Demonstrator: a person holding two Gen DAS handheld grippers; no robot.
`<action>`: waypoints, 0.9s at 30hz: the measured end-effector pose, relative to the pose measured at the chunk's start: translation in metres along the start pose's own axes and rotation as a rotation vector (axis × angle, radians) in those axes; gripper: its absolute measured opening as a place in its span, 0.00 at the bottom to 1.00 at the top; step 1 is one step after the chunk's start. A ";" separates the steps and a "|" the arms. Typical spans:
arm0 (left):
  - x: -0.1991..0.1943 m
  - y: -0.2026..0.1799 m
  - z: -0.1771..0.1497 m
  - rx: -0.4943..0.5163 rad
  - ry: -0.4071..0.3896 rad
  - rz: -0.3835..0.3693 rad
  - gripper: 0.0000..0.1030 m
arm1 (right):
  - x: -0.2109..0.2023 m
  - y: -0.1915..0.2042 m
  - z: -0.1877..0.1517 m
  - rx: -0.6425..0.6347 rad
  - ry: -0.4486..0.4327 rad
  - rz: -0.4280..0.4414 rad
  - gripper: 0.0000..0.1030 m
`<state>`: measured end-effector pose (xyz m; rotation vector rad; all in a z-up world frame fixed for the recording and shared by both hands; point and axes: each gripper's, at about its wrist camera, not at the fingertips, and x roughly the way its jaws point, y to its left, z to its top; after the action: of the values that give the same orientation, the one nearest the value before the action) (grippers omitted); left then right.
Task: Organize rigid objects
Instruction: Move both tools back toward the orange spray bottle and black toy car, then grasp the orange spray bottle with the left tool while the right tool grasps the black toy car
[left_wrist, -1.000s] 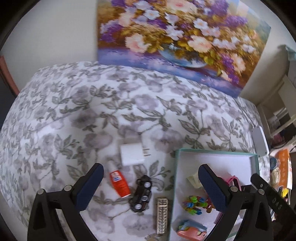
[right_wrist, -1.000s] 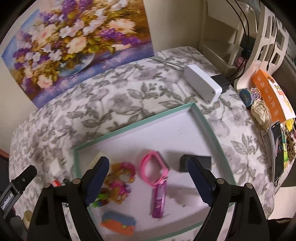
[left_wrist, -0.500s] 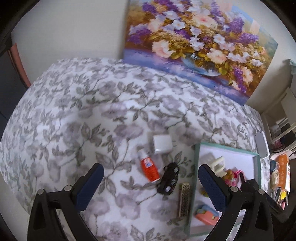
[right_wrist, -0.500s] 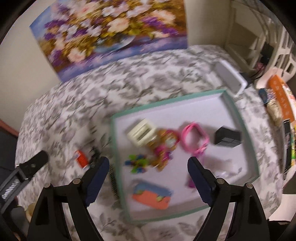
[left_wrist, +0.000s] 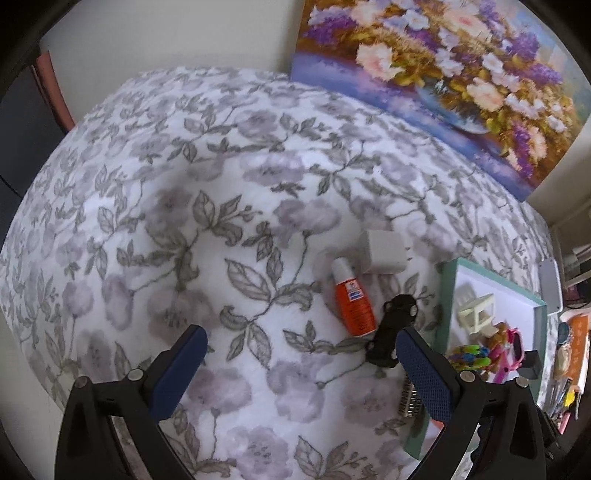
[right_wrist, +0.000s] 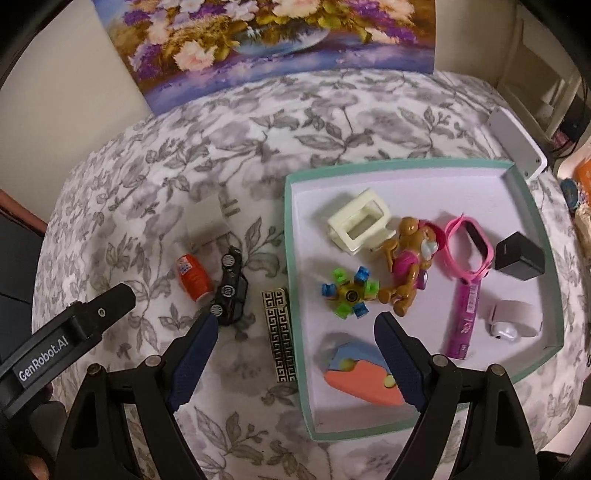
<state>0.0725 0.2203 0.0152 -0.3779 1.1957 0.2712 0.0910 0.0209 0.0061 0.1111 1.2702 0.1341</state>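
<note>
While most toys already sit in the tray (right_wrist: 524, 206), four items (bottle (right_wrist: 194, 276), toy car (right_wrist: 231, 288) among them) wait outside; both grippers' fingers (right_wrist: 194, 354) spread, empty.

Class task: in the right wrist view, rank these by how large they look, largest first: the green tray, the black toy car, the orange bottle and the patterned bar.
1. Green tray, clearly largest.
2. Patterned bar.
3. Black toy car.
4. Orange bottle, smallest.
The bar and the car look close, and the bar lies nearer the camera, so their order is unsure.
</note>
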 end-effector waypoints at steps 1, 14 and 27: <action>0.004 -0.001 0.000 0.001 0.007 -0.001 1.00 | 0.002 -0.001 0.000 0.005 0.003 -0.009 0.85; 0.052 -0.025 0.001 -0.007 0.107 -0.055 1.00 | 0.009 -0.024 0.010 0.034 0.002 -0.137 0.85; 0.078 -0.034 0.009 -0.058 0.115 -0.057 0.88 | 0.006 -0.052 0.020 0.098 0.006 -0.170 0.85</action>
<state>0.1206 0.1936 -0.0506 -0.4825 1.2901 0.2371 0.1136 -0.0300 -0.0017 0.0864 1.2867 -0.0737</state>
